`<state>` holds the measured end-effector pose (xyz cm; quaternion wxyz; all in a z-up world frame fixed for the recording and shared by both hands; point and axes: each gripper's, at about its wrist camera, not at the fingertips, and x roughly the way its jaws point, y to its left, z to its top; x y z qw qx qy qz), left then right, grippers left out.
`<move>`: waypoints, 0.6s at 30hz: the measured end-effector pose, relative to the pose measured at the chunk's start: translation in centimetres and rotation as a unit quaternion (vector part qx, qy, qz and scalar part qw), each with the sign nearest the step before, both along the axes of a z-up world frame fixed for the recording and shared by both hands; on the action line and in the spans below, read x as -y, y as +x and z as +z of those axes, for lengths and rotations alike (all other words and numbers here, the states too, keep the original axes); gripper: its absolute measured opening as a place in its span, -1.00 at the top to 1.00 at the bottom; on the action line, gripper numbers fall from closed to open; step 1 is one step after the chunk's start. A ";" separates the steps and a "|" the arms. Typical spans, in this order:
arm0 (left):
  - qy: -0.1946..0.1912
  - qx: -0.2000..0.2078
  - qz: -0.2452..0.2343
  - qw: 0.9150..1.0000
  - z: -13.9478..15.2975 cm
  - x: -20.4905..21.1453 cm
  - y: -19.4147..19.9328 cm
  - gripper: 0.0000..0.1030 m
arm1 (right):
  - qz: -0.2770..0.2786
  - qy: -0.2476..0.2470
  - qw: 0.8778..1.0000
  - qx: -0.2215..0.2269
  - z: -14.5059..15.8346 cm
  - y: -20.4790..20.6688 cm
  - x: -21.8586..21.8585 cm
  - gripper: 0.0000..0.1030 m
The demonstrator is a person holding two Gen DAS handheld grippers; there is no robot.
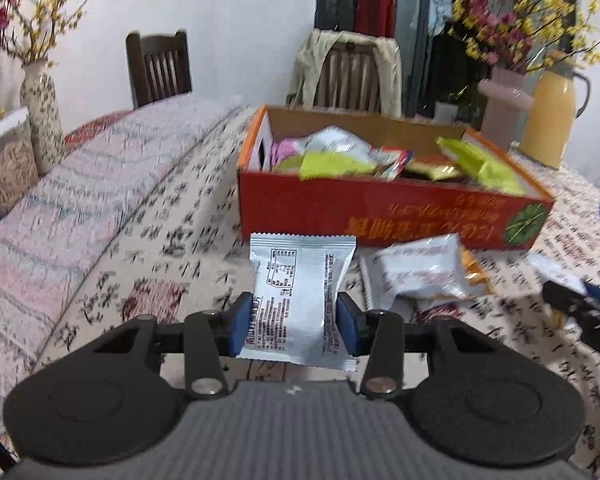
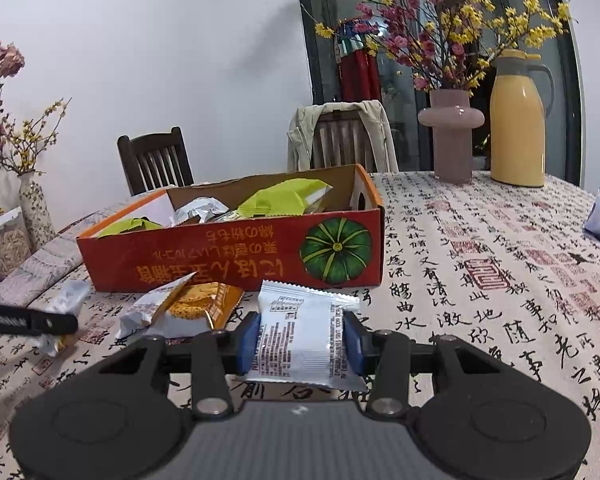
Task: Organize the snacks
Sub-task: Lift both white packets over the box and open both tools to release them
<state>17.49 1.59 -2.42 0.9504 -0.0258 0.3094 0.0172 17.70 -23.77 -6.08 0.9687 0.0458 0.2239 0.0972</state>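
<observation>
Your left gripper [image 1: 296, 320] is clamped on a silver snack packet [image 1: 300, 296], held above the tablecloth [image 1: 148, 248] short of the red box [image 1: 388, 208] of snacks. Your right gripper [image 2: 305, 340] pinches another silver packet [image 2: 304, 332] near that box [image 2: 236, 256], while an orange packet [image 2: 200, 304] lies on the cloth in front of it

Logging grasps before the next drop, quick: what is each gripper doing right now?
Left gripper: closed on a silver snack packet.
Right gripper: closed on another silver snack packet.
</observation>
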 end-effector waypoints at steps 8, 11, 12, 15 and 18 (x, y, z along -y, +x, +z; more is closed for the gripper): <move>0.005 0.065 -0.029 0.997 3.8 1.2 -0.7 0.12 | -0.001 -0.004 1.000 0.029 2.3 -0.6 -0.2 0.16; 0.005 0.082 -0.035 0.996 5.0 1.8 -0.5 0.12 | 0.000 -0.005 0.999 0.044 3.5 -0.5 -0.5 0.16; 0.005 0.086 -0.036 0.996 5.3 2.0 -0.4 0.12 | 0.001 -0.006 0.999 0.050 4.0 -0.4 -0.6 0.16; 0.005 0.098 -0.038 0.994 6.3 2.6 0.2 0.12 | 0.001 -0.009 0.998 0.064 5.1 0.2 -1.0 0.16; 0.003 0.106 -0.036 0.994 7.1 2.9 1.2 0.12 | 0.002 -0.012 0.997 0.076 6.2 1.0 -1.5 0.16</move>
